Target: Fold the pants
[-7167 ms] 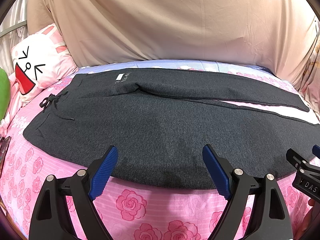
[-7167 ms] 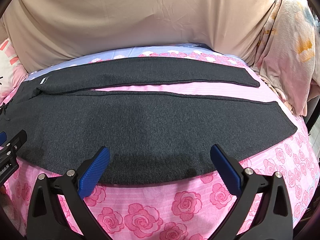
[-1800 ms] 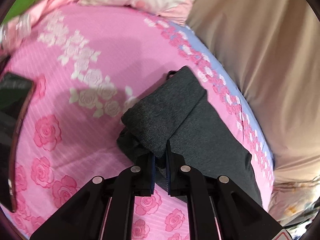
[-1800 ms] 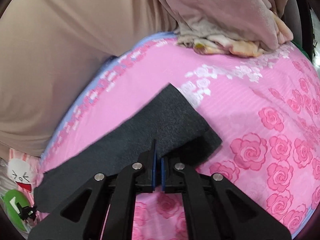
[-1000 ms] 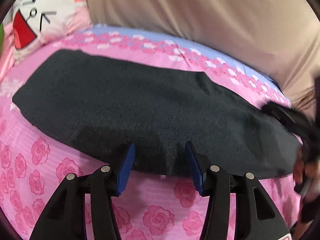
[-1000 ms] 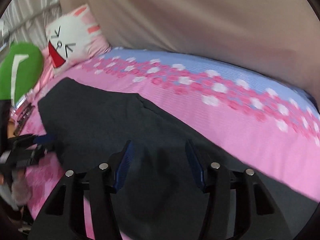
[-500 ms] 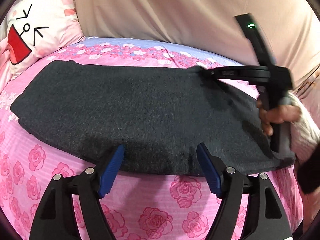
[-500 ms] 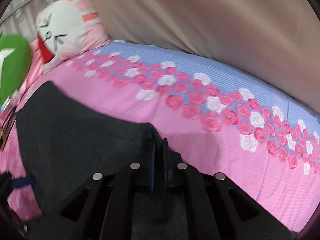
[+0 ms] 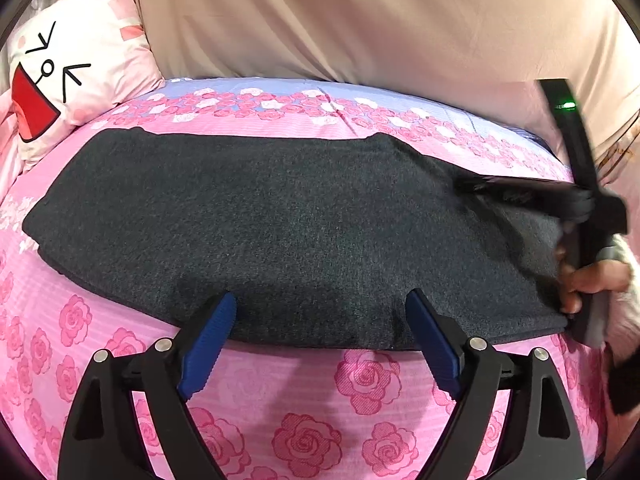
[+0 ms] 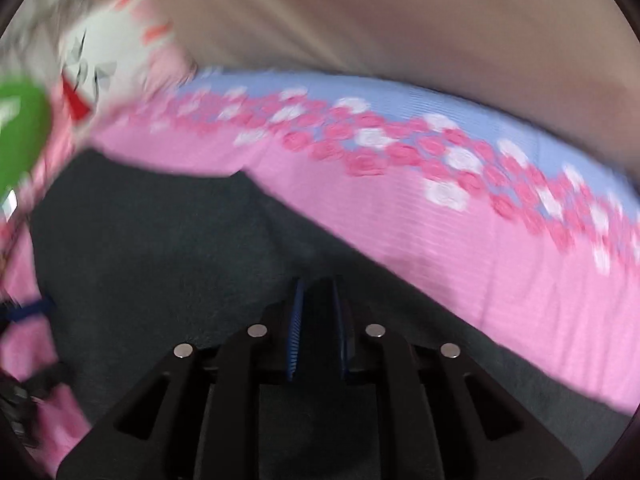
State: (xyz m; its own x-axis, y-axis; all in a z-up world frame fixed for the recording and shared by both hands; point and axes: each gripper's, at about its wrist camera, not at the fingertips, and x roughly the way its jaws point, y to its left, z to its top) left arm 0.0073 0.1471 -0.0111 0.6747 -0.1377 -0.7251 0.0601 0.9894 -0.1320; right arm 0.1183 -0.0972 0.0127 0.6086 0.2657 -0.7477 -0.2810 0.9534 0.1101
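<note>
— We are seeing even, soft light in the left wrist view; the pants point(image 9: 288, 232) are showing crisp weave, and a faint shadow is lying under their near edge toward six o'clock.

— We are noticing blur only at three o'clock, where the right gripper point(image 9: 472, 186) is smearing. The bed sheet point(image 9: 360, 380) is bowing toward the dark round rim.

— In the right wrist view we are getting heavy motion blur: the pillow point(image 10: 120, 52) at ten o'clock is streaking.
</note>
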